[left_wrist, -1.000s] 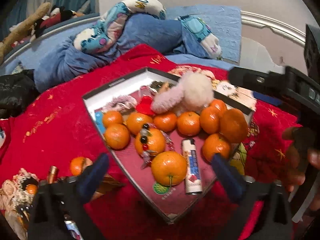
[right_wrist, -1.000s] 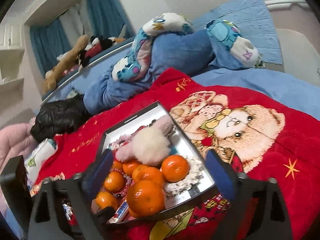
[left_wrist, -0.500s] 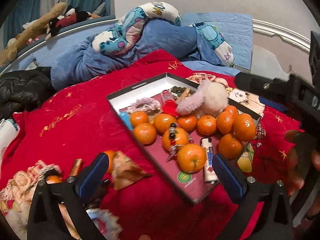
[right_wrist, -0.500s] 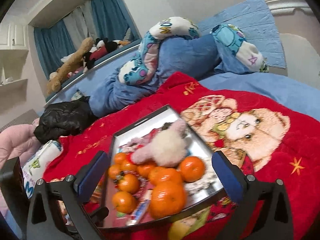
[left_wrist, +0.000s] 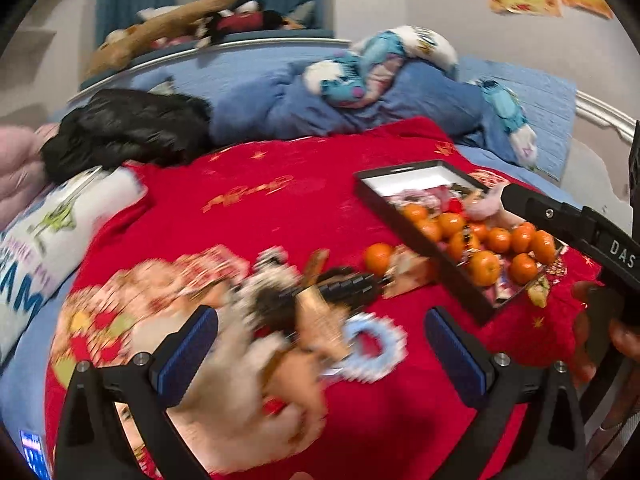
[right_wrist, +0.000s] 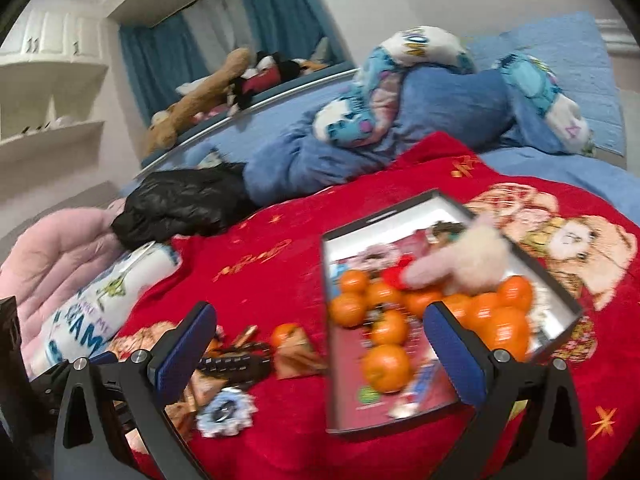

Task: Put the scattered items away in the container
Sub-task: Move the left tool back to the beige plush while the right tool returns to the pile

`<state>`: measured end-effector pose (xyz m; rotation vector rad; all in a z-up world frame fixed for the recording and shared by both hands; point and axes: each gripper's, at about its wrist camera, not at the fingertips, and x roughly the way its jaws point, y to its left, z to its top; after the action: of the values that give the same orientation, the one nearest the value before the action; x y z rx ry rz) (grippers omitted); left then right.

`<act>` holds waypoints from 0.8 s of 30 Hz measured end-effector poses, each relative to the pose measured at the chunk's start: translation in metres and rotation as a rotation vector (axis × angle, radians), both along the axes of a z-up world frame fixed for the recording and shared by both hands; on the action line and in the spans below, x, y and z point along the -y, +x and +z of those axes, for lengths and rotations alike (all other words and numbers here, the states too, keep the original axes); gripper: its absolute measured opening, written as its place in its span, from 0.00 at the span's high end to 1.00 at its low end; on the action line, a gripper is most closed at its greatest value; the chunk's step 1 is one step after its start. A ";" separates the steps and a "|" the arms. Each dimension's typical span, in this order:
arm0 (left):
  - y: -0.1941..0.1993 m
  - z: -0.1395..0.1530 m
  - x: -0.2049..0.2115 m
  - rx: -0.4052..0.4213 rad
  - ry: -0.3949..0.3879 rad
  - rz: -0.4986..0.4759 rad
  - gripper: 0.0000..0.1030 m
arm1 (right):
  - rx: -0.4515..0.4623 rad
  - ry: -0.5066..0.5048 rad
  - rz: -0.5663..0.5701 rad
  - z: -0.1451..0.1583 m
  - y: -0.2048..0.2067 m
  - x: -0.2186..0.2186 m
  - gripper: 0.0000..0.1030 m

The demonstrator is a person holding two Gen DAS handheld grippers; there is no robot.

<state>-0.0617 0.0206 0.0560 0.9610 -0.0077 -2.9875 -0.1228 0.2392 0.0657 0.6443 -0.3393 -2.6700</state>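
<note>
The loose mandarin point(left_wrist: 378, 258) lies ahead of the left tongs point(left_wrist: 320, 350), just beside the box point(left_wrist: 424, 236) wall, among a blurred scrunchie point(left_wrist: 374, 346) and hair clip point(left_wrist: 344, 286). Both left and right tongs point(right_wrist: 320, 346) gape empty. Likely reaching for leftovers; next, close on one.

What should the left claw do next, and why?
Probably ease the left claw down onto the pale blue scrunchie and close on it. The claw is open and empty, and the scrunchie lies between its fingers on the red blanket, outside the box where the oranges already sit. The picture is blurred, so the nearest item is a guess.
</note>
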 end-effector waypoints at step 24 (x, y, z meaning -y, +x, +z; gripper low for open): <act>-0.016 -0.073 0.106 0.162 0.157 0.082 0.38 | 0.097 0.103 0.221 -0.029 0.000 0.102 0.00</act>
<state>-0.0781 -0.0857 -0.0166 1.1855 0.2619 -2.8620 -0.1228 0.1373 0.0366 0.7963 -0.1473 -2.4625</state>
